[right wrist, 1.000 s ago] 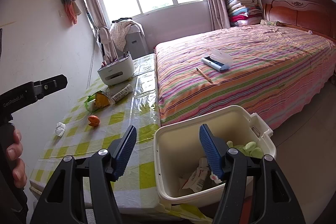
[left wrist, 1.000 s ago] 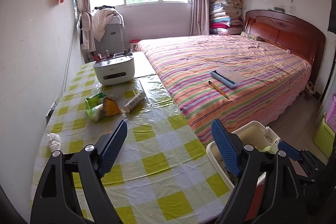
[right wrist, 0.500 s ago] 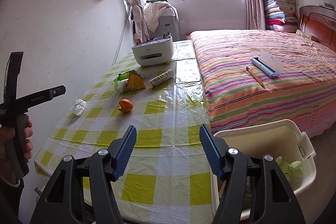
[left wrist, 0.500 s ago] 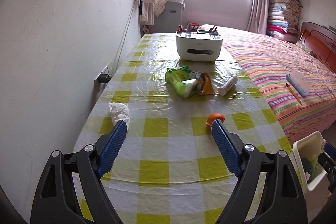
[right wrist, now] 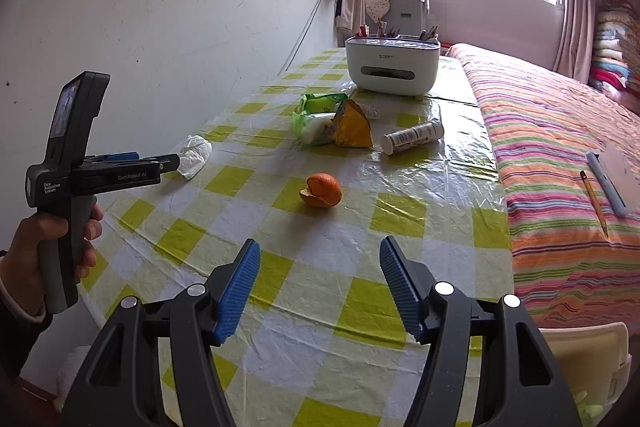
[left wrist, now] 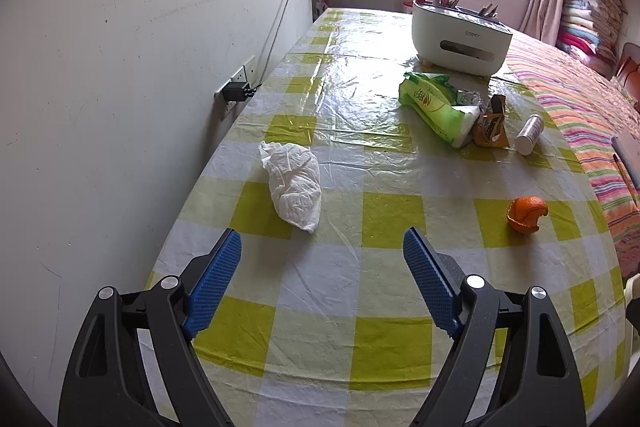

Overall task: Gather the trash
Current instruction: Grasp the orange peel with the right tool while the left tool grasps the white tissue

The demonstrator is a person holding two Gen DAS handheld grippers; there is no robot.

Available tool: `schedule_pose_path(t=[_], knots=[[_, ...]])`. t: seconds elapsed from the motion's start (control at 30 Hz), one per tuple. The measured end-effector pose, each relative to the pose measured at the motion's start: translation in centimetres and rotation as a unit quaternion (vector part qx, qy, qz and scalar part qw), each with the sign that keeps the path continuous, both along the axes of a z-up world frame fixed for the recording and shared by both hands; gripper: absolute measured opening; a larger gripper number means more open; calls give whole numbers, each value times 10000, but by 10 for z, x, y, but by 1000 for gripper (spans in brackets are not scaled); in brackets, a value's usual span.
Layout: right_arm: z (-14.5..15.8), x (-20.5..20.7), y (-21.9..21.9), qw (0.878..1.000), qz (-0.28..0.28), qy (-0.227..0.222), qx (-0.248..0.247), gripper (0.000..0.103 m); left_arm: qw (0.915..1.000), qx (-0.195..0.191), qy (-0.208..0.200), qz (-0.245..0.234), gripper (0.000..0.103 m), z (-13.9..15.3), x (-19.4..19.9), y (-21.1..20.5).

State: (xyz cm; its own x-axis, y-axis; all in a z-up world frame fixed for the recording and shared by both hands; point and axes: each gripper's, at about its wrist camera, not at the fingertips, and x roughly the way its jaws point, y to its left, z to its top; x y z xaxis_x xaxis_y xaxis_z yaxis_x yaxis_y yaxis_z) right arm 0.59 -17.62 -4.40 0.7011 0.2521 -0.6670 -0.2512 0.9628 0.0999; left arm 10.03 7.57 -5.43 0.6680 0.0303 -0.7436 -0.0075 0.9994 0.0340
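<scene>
A checked yellow-and-white tabletop under clear plastic runs along a white wall, with a striped bed on its right. The left gripper hovers over the near end with its blue fingers spread wide and nothing between them; a crumpled white tissue lies on the cloth just beyond the left finger. In the right wrist view the same gripper is seen from the side at the left edge, a hand wrapped around its handle, its tip close to the tissue. The right gripper hangs over the near tabletop, fingers moderately apart and empty. An orange peel sits alone on the cloth beyond it, roughly in line with the gap between those fingers and well apart from the tissue. Farther back lie a green wipes packet, a yellow-orange wrapper leaning against it, and a white tube on its side to the right. A white organizer box holding pens stands at the far end. A cream plastic bin shows at the lower right, below the table edge beside the bed. A pencil and a grey case rest on the bedspread.
</scene>
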Motion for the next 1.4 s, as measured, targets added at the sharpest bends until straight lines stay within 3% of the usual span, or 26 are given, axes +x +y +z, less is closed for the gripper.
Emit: schedule_pose_path(t=[0.17, 0.6, 0.87, 1.13, 1.17, 1.23, 1.4], knots=[[-13, 37, 24, 9991, 299, 238, -173, 60, 9999, -9, 110, 15, 82, -8, 15, 5], [-47, 112, 40, 9959, 285, 698, -495, 59, 9994, -44, 338, -65, 82, -22, 38, 9], [-61, 135, 44, 9935, 303, 917, -608, 40, 9992, -73, 396, -56, 82, -27, 48, 12], [-58, 137, 50, 9932, 358, 799, -773, 24, 9987, -148, 476, -42, 80, -35, 55, 11], [-58, 137, 51, 9932, 359, 767, -792, 23, 9986, -189, 499, -34, 79, -36, 57, 12], [-57, 137, 51, 9937, 320, 706, -812, 20, 9979, -275, 587, -14, 58, -40, 60, 15], [-56, 134, 45, 9951, 278, 639, -695, 19, 9964, -427, 735, 31, 29, -48, 67, 25]])
